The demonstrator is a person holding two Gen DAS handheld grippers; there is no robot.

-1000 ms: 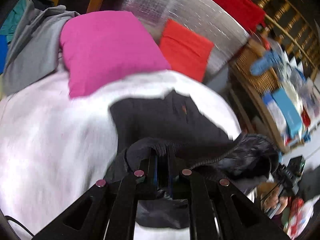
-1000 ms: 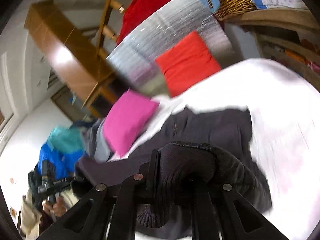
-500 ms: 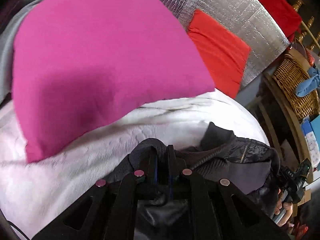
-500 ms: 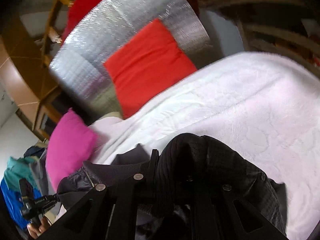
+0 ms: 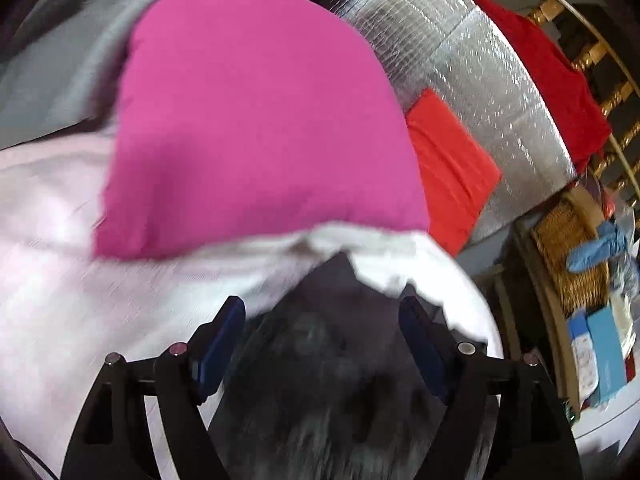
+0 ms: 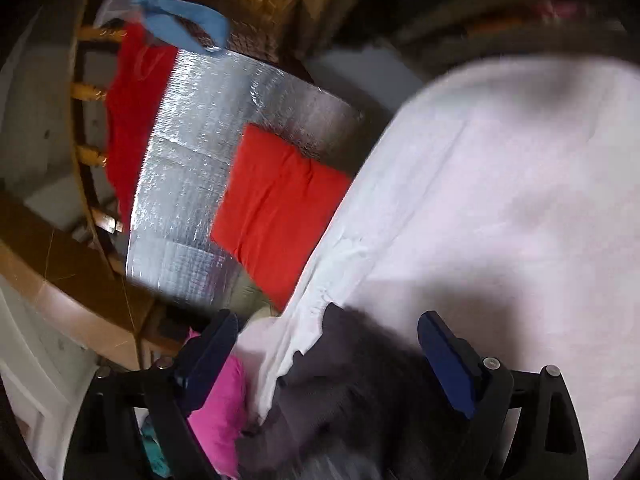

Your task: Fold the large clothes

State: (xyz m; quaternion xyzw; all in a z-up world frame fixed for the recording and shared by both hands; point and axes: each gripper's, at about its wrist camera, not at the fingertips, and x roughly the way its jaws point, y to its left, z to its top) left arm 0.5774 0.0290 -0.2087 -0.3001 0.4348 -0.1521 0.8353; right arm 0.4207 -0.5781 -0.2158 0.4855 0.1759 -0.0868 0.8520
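A dark grey-black jacket [image 5: 328,364] lies bunched on the white bedspread [image 5: 60,300], close to the pillows. My left gripper [image 5: 322,320] hovers just over its far edge; its jaws are opening, and the blue pads [image 5: 224,332] stand clear of the cloth on both sides. In the right wrist view the same jacket [image 6: 360,384] lies below my right gripper [image 6: 332,340], whose jaws are also opening, with the pads [image 6: 444,356] apart from the fabric. The near part of the jacket is blurred and hidden under the fingers.
A pink pillow [image 5: 256,120] sits right ahead of the left gripper, a red pillow [image 6: 276,208] beside it against a silver foil headboard [image 6: 192,184]. Grey clothing [image 5: 52,64] lies far left. A wicker basket [image 5: 568,248] and shelves stand right of the bed [image 6: 520,200].
Both grippers carried the jacket's edge toward the pillows and sank lower. Both were shut on the fabric before; now both jaws stand wide and the cloth has dropped onto the bed.
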